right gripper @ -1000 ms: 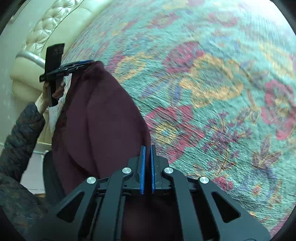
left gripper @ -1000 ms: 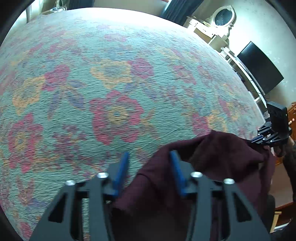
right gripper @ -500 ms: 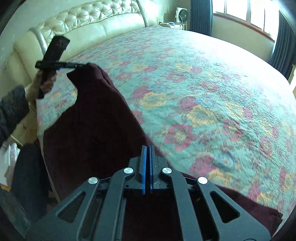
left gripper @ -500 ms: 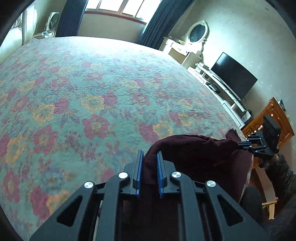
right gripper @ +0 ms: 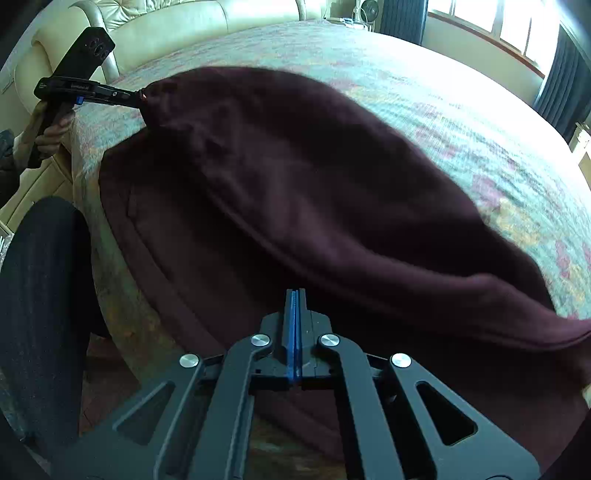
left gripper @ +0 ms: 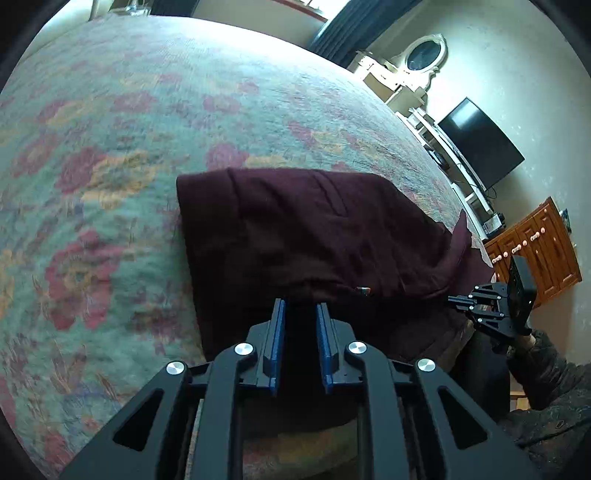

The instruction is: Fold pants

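Observation:
The dark maroon pants [left gripper: 314,229] lie spread over the near edge of a floral bedspread [left gripper: 110,147]; they also fill the right wrist view [right gripper: 295,177]. My left gripper [left gripper: 299,314] holds a fold of the pants' near edge between its blue pads, jaws a little apart. It shows in the right wrist view [right gripper: 138,98] gripping a corner of the cloth. My right gripper [right gripper: 294,295] is shut with its pads pressed together; the cloth lies right at its tip. It shows in the left wrist view [left gripper: 452,299] at the pants' right edge.
The bed's near edge [right gripper: 110,258] drops to the floor by the person's dark-trousered leg [right gripper: 40,277]. A cream tufted headboard [right gripper: 166,22] stands behind. A TV [left gripper: 480,144], white dresser with mirror [left gripper: 424,59] and wooden cabinet [left gripper: 535,251] line the far wall.
The pants have been swung forward and now lie spread out flat on the bedspread. Both grippers have dropped lower toward the bed's edge, and the left jaws stand slightly wider.

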`<action>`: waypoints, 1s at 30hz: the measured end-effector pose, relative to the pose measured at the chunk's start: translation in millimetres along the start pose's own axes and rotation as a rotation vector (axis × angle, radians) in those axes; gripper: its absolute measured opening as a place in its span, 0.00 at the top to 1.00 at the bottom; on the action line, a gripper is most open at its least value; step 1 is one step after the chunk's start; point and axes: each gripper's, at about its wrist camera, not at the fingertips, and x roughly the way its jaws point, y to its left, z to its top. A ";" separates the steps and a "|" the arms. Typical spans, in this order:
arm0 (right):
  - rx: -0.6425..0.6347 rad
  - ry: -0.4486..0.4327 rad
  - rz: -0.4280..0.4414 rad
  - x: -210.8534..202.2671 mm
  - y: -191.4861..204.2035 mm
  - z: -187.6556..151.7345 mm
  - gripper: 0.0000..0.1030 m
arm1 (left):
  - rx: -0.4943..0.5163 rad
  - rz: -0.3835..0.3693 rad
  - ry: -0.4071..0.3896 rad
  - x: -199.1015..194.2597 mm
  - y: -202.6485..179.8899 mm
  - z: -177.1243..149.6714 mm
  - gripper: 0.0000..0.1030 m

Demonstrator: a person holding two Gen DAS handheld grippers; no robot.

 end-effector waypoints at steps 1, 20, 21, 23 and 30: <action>0.013 -0.012 0.003 -0.8 1.2 -0.4 1.00 | -0.020 0.010 -0.009 -3.2 3.8 -4.7 0.81; 1.129 -0.336 0.501 -3.2 -80.6 -59.8 0.43 | -0.595 -0.067 -0.235 16.4 9.8 -32.4 0.50; 1.134 -0.339 0.500 -1.4 -81.2 -58.9 0.43 | -0.616 -0.063 -0.247 16.8 12.2 -32.5 0.50; 1.167 -0.351 0.496 2.7 -83.8 -58.5 0.42 | -0.673 -0.074 -0.276 19.5 21.3 -29.5 0.50; 1.235 -0.372 0.447 8.0 -93.0 -57.0 0.45 | -0.755 -0.095 -0.320 32.6 21.7 -12.6 0.55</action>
